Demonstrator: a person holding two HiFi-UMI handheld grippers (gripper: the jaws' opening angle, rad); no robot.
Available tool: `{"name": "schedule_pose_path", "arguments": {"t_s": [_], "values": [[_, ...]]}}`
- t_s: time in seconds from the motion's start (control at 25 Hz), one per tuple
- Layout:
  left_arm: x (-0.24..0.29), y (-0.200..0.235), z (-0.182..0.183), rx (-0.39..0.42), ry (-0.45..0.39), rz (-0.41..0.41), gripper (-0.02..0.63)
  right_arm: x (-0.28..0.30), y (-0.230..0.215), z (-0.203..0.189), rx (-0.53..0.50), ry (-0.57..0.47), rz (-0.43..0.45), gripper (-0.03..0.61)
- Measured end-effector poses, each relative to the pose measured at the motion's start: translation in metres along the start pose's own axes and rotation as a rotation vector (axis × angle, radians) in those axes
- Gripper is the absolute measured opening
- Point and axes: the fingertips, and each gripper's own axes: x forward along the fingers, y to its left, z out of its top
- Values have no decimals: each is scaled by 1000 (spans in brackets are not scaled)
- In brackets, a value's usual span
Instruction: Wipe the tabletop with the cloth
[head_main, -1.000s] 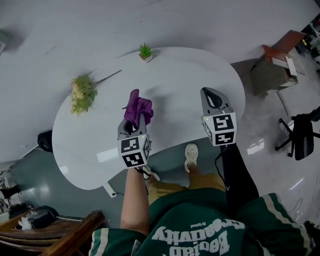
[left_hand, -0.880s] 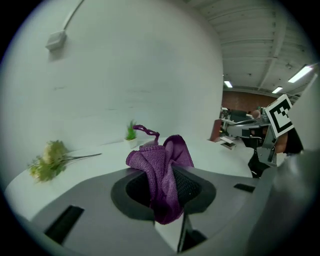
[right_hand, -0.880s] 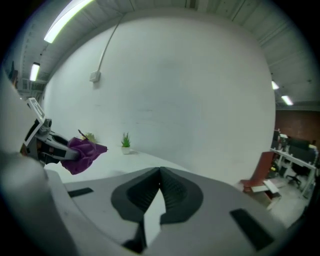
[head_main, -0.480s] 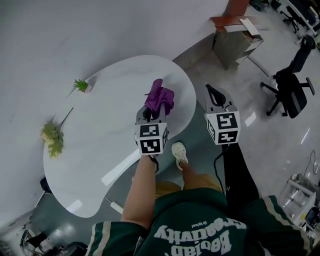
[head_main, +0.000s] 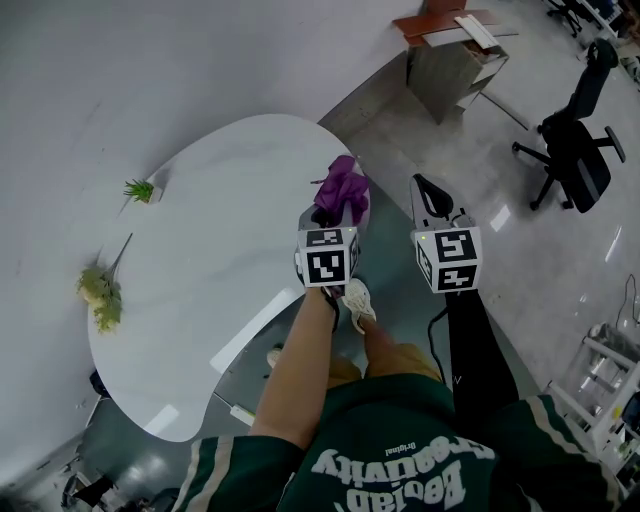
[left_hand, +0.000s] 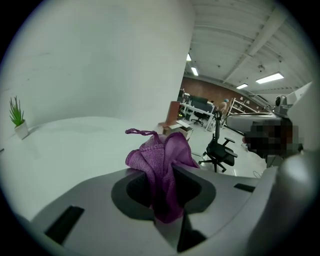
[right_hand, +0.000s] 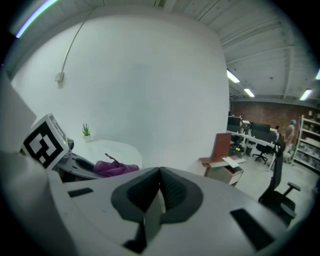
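Observation:
A crumpled purple cloth (head_main: 342, 185) sticks up from my left gripper (head_main: 338, 208), which is shut on it above the right end of the white tabletop (head_main: 220, 230). In the left gripper view the cloth (left_hand: 161, 156) is pinched between the two jaws of the left gripper (left_hand: 162, 175), and a loose thread loop points left. My right gripper (head_main: 430, 196) hangs beyond the table's right edge, over the floor, shut with nothing in it. The right gripper view shows the right gripper (right_hand: 159, 187) with its pads together and the cloth (right_hand: 115, 168) off to its left.
A small potted plant (head_main: 140, 189) stands at the table's far side, and a bunch of flowers (head_main: 100, 295) lies near its left edge. On the floor to the right are a low cabinet (head_main: 450, 50) and a black office chair (head_main: 578, 150). A white wall runs behind the table.
My left gripper has carried the cloth from the middle of the table to its right end. The right gripper, earlier over the table, now hangs off its edge. The head view has swung round.

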Motion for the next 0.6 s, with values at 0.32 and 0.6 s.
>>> {"name": "schedule_pose_path", "arguments": {"t_s": [0.32, 0.6], "values": [[-36, 40, -20, -52, -16, 63, 94, 28, 60, 9, -22, -3, 130, 5], [-93, 105, -61, -138, -38, 146, 94, 53, 164, 13, -86, 8, 288, 5]]}}
